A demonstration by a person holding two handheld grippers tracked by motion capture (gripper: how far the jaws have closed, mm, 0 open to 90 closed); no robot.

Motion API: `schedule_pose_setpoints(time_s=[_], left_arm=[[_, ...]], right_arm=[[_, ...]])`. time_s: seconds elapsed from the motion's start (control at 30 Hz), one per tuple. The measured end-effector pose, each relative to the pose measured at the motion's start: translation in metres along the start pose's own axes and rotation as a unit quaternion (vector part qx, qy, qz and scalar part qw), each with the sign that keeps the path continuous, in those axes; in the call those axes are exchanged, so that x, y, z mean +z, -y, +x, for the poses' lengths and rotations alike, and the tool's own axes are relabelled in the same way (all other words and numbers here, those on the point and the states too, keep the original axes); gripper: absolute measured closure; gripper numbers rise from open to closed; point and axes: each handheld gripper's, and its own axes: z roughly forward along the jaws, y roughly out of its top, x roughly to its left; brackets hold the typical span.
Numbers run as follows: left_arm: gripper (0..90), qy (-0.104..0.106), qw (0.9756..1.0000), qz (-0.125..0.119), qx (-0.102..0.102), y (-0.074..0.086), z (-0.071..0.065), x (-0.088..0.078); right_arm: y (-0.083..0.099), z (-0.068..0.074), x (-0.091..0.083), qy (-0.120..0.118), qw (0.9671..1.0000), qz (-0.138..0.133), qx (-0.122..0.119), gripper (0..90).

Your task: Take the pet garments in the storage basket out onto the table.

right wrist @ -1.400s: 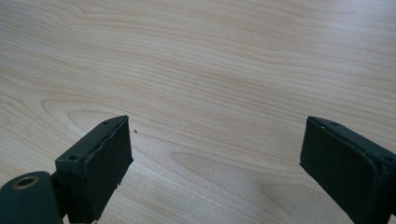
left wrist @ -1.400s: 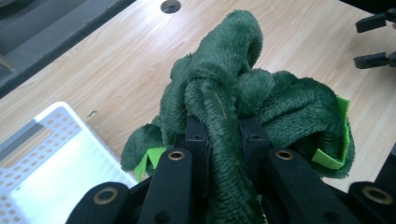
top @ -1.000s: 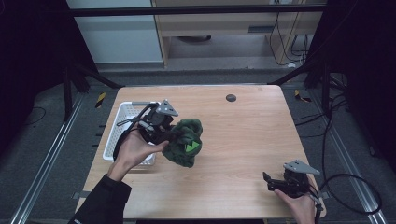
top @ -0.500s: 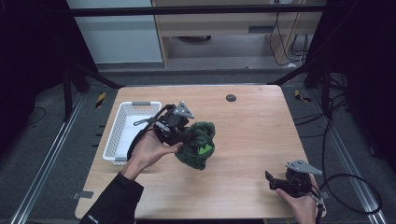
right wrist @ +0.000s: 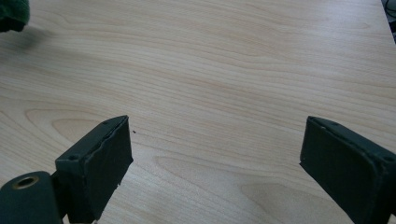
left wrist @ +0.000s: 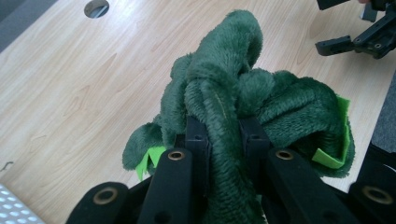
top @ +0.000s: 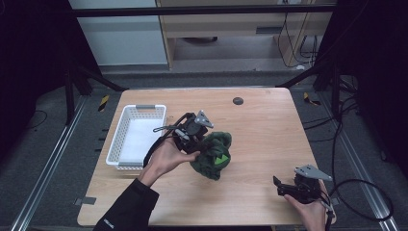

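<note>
left gripper (top: 204, 144): pinched a fold of the green plush (top: 214, 155), which hung just ahead of its jaws, lifted off the desk (top: 260, 130) for carrying
right gripper (top: 288, 188): jaws spread, nothing between them, parked low and waiting
basket (top: 137, 109): behind left gripper
hidden: plush shape bunched, unclear

The left hand (top: 166, 156), forearm entering from the lower left of the high view, carries the left gripper (top: 199, 139) at frame centre, jaws clamped tight on a fold of the green plush (left wrist: 224, 107); the right gripper (top: 284, 187) sits at the lower right, jaws spread wide, nothing between them.
</note>
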Motion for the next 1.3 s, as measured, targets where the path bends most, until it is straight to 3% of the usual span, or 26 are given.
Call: schedule_pose_setpoints(time_s=[0.7, 0.9, 1.3], left_arm=[[76.6, 0.022, 0.9995, 0.024, 0.001, 0.012, -0.005, 0.048], [75.9, 0.03, 0.9989, 0.035, -0.01, 0.02, -0.003, 0.065], [71.4, 0.034, 0.9978, 0.056, -0.007, 0.029, -0.005, 0.081]], right_arm=[[0.0, 0.001, 0.001, -0.003, 1.0, 0.002, -0.004, 9.0], [0.001, 0.001, 0.002, -0.005, 1.0, 0.006, -0.005, 8.9], [0.002, 0.002, 0.002, -0.008, 0.9999, 0.008, -0.008, 8.9]])
